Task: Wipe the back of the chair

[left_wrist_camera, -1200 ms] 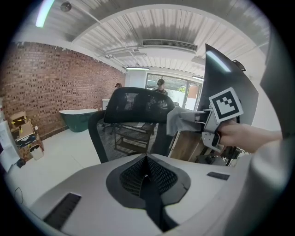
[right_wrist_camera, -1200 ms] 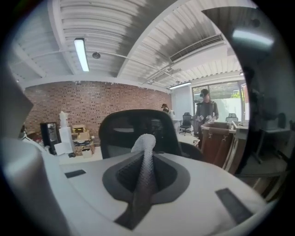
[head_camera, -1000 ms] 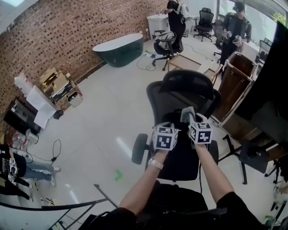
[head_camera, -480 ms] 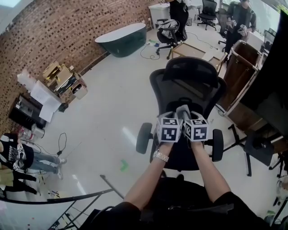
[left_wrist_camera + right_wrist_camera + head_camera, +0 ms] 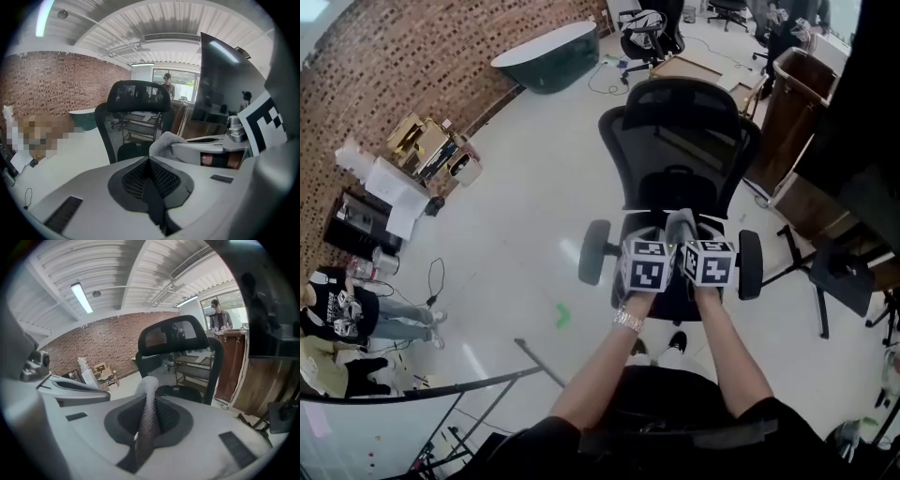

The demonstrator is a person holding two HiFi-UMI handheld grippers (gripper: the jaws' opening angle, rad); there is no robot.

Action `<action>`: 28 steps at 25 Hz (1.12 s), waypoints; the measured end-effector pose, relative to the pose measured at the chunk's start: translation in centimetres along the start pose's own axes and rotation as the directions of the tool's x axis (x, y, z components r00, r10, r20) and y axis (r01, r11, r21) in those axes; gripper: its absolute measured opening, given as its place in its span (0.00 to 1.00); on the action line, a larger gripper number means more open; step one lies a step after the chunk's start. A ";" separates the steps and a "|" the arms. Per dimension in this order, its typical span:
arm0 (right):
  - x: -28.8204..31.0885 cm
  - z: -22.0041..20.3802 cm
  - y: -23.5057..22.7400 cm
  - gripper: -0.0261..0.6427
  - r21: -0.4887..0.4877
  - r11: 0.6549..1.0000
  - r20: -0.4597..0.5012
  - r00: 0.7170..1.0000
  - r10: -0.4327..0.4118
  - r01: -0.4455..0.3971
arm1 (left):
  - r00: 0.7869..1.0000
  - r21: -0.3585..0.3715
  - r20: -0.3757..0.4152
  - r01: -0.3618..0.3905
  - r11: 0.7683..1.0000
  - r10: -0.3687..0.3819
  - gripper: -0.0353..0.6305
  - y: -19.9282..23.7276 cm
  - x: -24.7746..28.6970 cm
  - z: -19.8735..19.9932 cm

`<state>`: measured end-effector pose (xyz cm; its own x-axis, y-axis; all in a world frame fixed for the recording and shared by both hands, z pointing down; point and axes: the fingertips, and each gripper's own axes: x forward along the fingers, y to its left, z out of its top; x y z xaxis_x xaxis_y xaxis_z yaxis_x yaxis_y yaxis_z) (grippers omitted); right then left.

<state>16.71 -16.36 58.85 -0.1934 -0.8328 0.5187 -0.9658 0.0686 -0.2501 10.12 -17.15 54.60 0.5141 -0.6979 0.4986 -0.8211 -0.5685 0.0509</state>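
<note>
A black mesh office chair (image 5: 677, 141) stands in front of me, its front and seat facing me, its back upright with a headrest (image 5: 680, 94) on top. My two grippers are side by side over the seat's front. The right gripper (image 5: 684, 230) is shut on a grey cloth (image 5: 679, 223) that sticks up out of its jaws. In the right gripper view the cloth (image 5: 148, 404) runs between the jaws of the right gripper (image 5: 149, 401), with the headrest (image 5: 171, 336) beyond it. The left gripper (image 5: 649, 239) is shut on nothing. In the left gripper view the left gripper (image 5: 150, 161) has its pads together, with the cloth (image 5: 164, 143) beside it.
A dark green bathtub (image 5: 546, 56) stands by the brick wall. Cardboard boxes (image 5: 422, 150) lie at the left. A wooden cart (image 5: 792, 94) and a black stand (image 5: 834, 281) are to the chair's right. Another office chair (image 5: 645, 33) is behind. People (image 5: 337, 319) are at the far left.
The two grippers have drawn closer together and now sit side by side. The chair has shifted up in the head view. The cloth has stayed in the right gripper.
</note>
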 end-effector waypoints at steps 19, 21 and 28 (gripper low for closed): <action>-10.6 -8.4 11.6 0.08 0.004 0.998 0.017 0.998 -0.061 0.061 | 0.991 0.007 -0.001 0.136 0.991 -0.136 0.04 0.7 -12.2 -7.7; -11.0 -8.2 12.0 0.08 -0.001 0.998 0.025 0.998 -0.058 0.058 | 0.990 0.010 0.011 0.139 0.990 -0.139 0.04 0.5 -12.6 -7.3; -10.9 -6.8 13.2 0.08 -0.046 0.998 0.039 0.999 -0.029 0.031 | 0.992 0.050 0.059 0.112 0.992 -0.115 0.04 1.6 -13.3 -5.0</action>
<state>4.94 -2.69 55.45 -0.1582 -0.8553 0.4934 -0.9783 0.0681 -0.1956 0.71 -6.59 52.33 0.6190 -0.6523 0.4375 -0.7448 -0.6643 0.0633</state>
